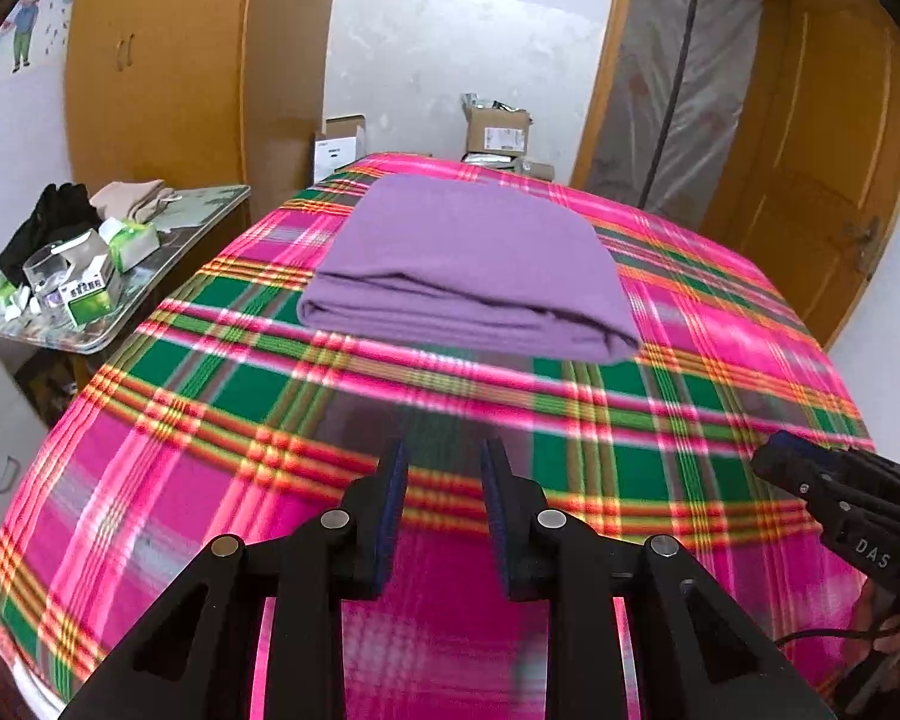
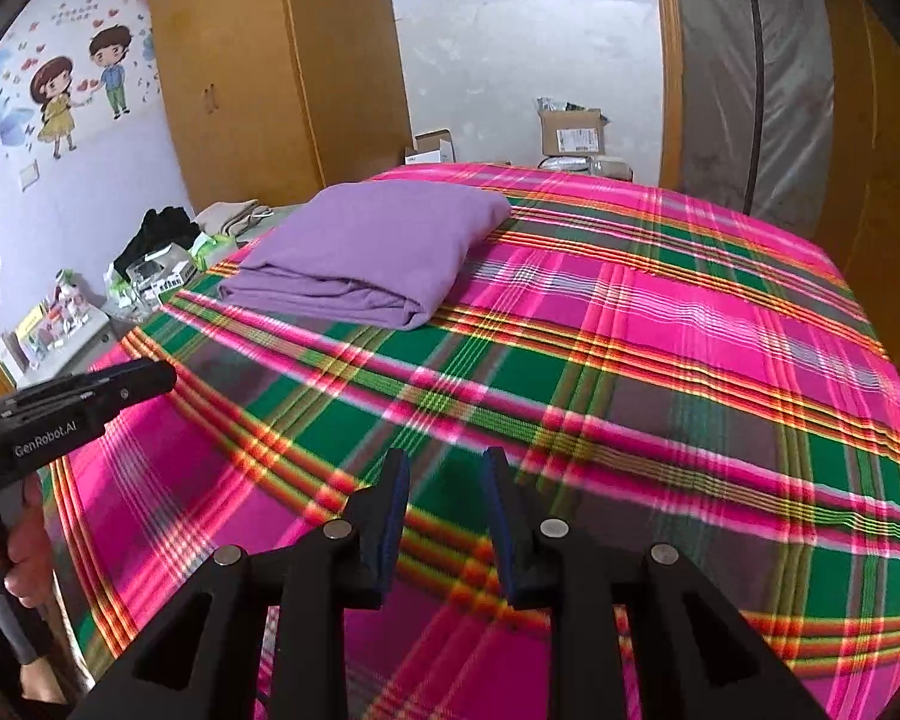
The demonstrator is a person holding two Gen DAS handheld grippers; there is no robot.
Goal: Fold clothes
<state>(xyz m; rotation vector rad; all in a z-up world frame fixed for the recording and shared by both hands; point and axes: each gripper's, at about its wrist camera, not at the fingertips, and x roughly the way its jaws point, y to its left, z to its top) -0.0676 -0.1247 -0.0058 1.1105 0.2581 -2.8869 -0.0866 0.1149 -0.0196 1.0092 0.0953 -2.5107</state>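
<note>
A cluttered side table (image 1: pixel 168 228) is standing at the far left, beside a bed covered in a pink and green plaid blanket (image 1: pixel 270 480). The left gripper (image 1: pixel 444 474) is hovering over the blanket, its jaws parted and holding nothing. Ahead, a purple garment (image 1: pixel 468 258) is lying folded into a soft, layered rectangle, well apart from both tools. It looks light, limp and likely to sag, so pinching its thick folded near edge seems best. The right gripper (image 2: pixel 447 480) is also hanging empty, jaws apart.
</note>
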